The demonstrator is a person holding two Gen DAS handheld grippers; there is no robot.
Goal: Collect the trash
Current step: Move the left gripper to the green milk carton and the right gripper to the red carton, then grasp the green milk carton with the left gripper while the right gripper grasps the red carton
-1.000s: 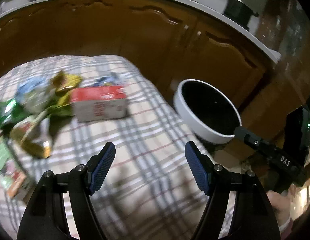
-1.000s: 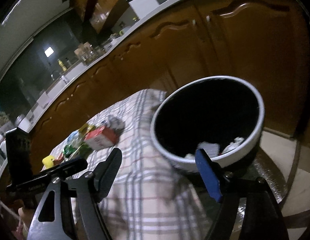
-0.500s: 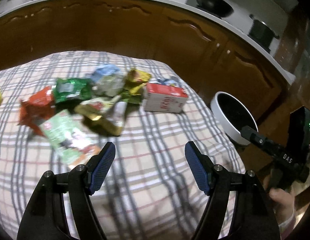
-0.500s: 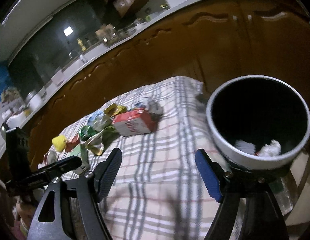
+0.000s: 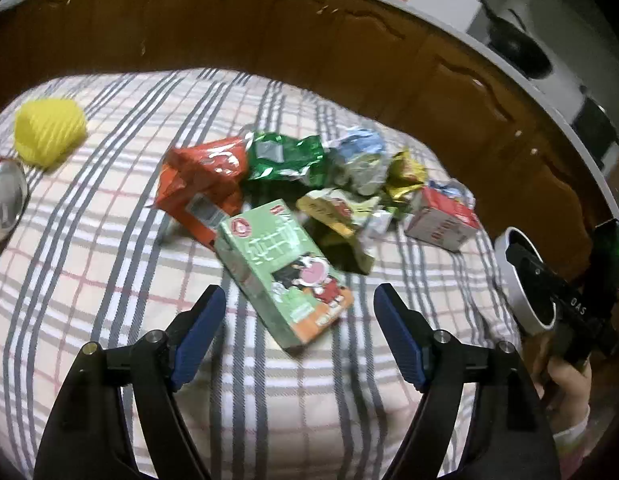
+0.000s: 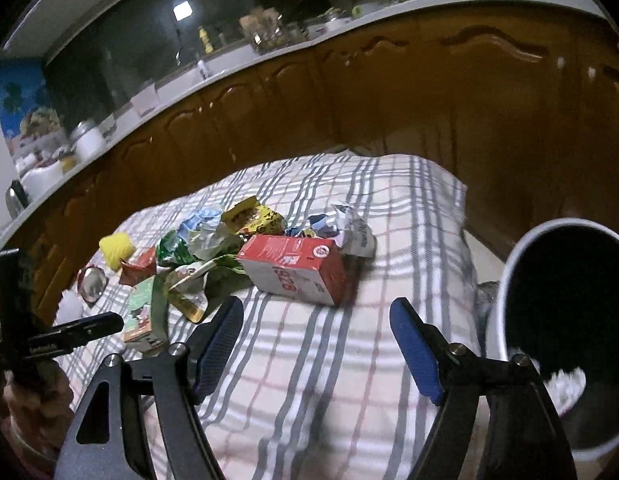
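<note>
A heap of trash lies on the checked tablecloth (image 5: pixel 109 264). A green carton (image 5: pixel 283 268) lies just ahead of my open, empty left gripper (image 5: pixel 297 326). Behind it are an orange wrapper (image 5: pixel 201 184), a green foil bag (image 5: pixel 287 156), crumpled wrappers (image 5: pixel 361 164) and a red-and-white carton (image 5: pixel 443 220). In the right wrist view my open, empty right gripper (image 6: pixel 315 344) hovers in front of the red-and-white carton (image 6: pixel 295 270). The white bin (image 6: pixel 561 336) with a black liner stands low at the right, with white paper inside.
A yellow foam net (image 5: pixel 49 132) and a round metal lid (image 5: pixel 5 200) lie at the table's left. Brown kitchen cabinets (image 6: pixel 389 92) run behind the table. The bin's rim (image 5: pixel 517 280) shows past the table's right edge, behind the other gripper.
Both grippers have swung left, away from the bin and toward the trash heap. The left one now faces the green carton. Both stay open and empty.
</note>
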